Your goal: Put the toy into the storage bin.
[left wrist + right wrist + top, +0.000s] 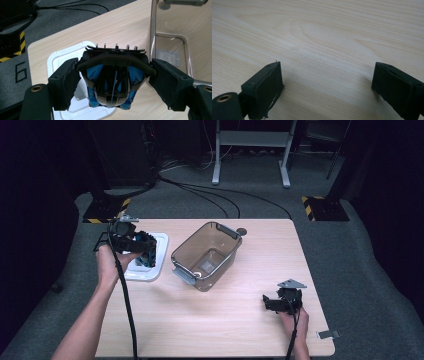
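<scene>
My left gripper hangs over the table's left side, shut on a black and blue object. In the left gripper view the two pads press on the sides of the black and blue object, which has small pins along its far edge. It is held just above a white tray. A clear brownish bin stands empty mid-table, to the right of the held object. Near the front right, my right gripper rests low over the table, and in its own view this gripper is open over bare wood.
The white tray lies at the table's left edge. A small dark round disc sits behind the bin. A metal clip lies at the front right corner. Cables and stand legs are on the floor beyond the table.
</scene>
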Demonstrator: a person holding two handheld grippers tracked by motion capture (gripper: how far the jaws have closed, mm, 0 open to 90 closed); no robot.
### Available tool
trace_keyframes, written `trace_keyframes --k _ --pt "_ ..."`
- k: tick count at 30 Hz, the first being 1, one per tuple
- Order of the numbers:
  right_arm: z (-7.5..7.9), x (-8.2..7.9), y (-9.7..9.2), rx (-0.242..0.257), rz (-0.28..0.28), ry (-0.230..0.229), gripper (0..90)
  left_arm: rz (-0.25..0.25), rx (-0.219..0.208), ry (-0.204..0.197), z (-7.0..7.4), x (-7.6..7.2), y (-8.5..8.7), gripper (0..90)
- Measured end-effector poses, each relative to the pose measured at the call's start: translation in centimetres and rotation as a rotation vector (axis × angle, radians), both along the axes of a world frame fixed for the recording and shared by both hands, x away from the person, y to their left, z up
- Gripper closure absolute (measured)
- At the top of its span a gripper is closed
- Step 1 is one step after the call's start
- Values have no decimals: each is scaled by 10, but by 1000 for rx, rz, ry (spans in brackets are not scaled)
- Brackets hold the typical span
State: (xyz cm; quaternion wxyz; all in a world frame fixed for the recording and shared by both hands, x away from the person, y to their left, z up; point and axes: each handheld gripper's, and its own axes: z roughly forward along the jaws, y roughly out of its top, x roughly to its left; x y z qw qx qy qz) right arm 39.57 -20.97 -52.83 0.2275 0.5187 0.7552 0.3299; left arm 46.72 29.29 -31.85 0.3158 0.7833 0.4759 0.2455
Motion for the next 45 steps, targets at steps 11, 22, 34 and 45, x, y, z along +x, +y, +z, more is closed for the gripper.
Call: trace_keyframes --k 11,22,34,45 --pt "0 0 0 -1 0 0 85 5 -15 -12 15 14 -2 247" --pt "0 0 0 -1 0 0 85 -11 1 -40 33 21 -15 247" --pt "0 0 0 0 0 0 85 -40 37 -73 54 28 -34 247" --pt "0 0 0 -1 0 1 85 -72 61 -112 71 31 -61 247"
